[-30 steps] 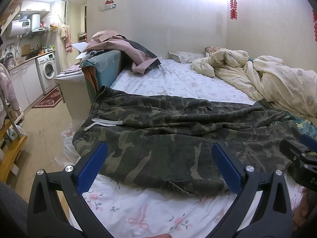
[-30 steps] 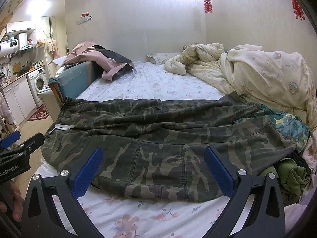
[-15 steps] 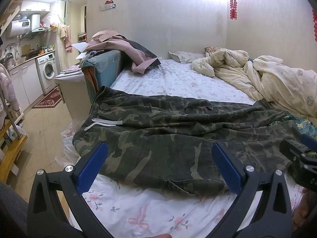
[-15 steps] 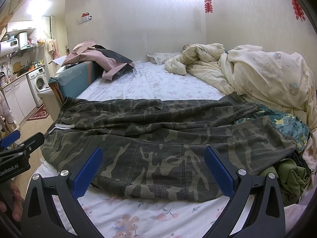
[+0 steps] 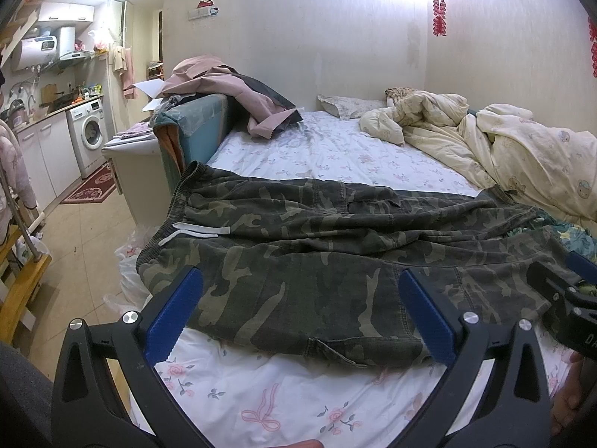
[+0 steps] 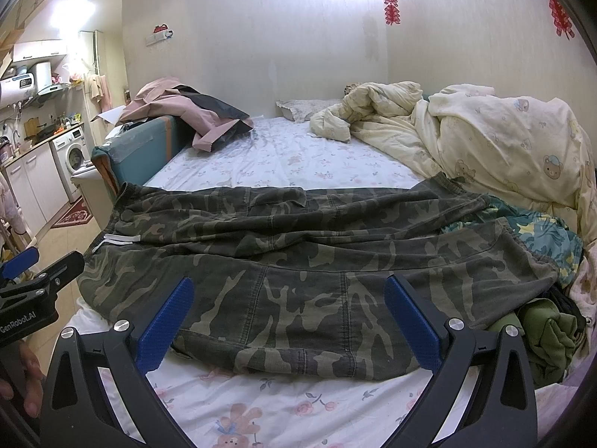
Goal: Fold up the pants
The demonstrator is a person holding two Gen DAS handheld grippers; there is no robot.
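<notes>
On the bed (image 5: pixel 335 149) camo pants (image 5: pixel 335 246) lay flat; left gripper (image 5: pixel 302 310) and right gripper (image 6: pixel 287 310) hovered, fingers wide, empty. Best: pinch near-edge hem and waistband together, fold evenly.

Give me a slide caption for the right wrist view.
Open right gripper poised above camouflage pants spread across the floral bed sheet.

Camo pants (image 5: pixel 317 261) looking like heavy matt cotton cloth w/ stitched seams, ribbed waistband & flat white drawstring (image 5: pixel 197 229). Bedsheet (image 5: pixel 261 403) showing as thin smooth floral-print fabric; cream duvet (image 6: pixel 503 149) looking soft & puffy. Left gripper (image 5: pixel 298 317) & right gripper (image 6: pixel 287 317) both showing matt black plastic frames, ridged blue pads (image 5: pixel 175 313), shiny metal screws. Floor (image 5: pixel 86 246) reading as smooth, slightly glossy tile
</notes>
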